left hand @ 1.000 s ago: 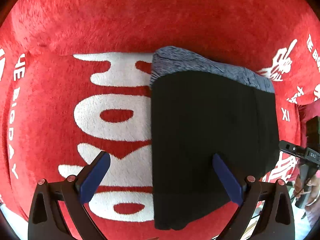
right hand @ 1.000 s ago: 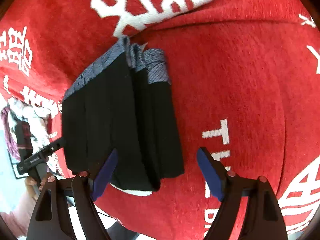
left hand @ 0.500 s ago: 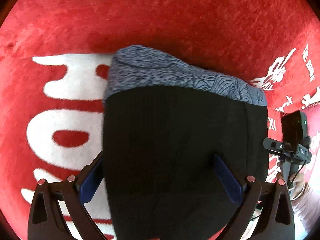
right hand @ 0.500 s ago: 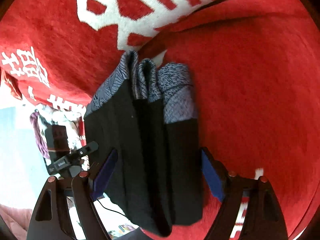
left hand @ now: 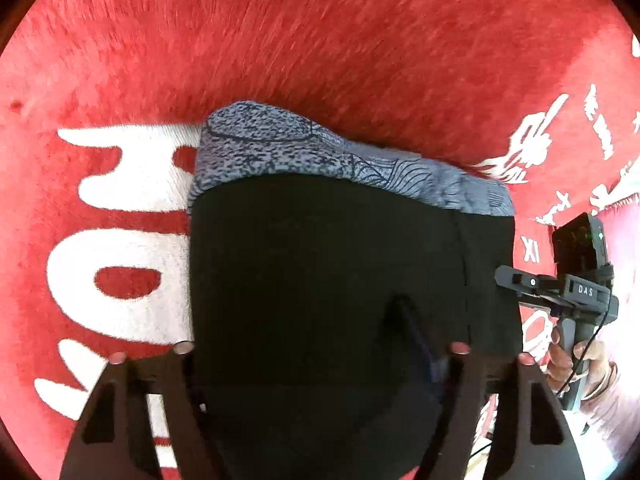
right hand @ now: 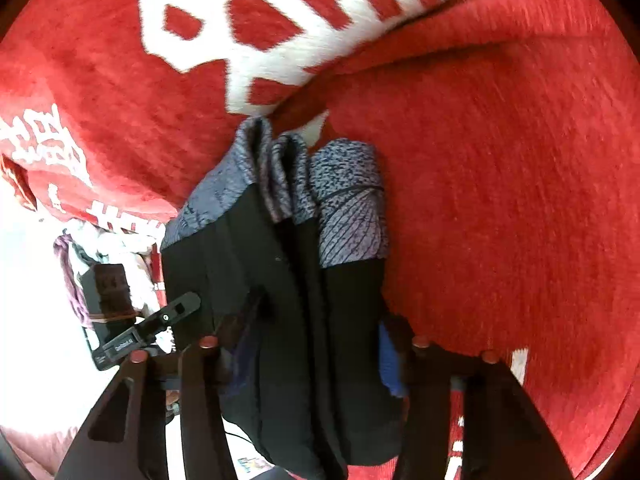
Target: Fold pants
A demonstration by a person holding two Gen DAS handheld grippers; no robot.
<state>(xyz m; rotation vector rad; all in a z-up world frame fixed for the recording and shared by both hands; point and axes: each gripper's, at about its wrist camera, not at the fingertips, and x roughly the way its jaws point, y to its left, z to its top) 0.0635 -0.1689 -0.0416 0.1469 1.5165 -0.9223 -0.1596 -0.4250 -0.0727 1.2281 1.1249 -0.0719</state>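
Gripping folded pants [left hand: 340, 272] at opposite edges, both grippers' fingers [right hand: 390, 364] clamped; bare red blanket [left hand: 320, 40] beyond.

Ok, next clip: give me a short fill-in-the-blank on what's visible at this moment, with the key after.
1. The folded pants are mostly ______ in colour, with a grey patterned waistband.
2. The pants lie on a ______ blanket with white lettering.
3. In the right wrist view, the waistband end of the pants points ______ from the right tool.
4. The fingers of the left tool stand on either ______ of the folded pants.

Missing words: black; red; away; side
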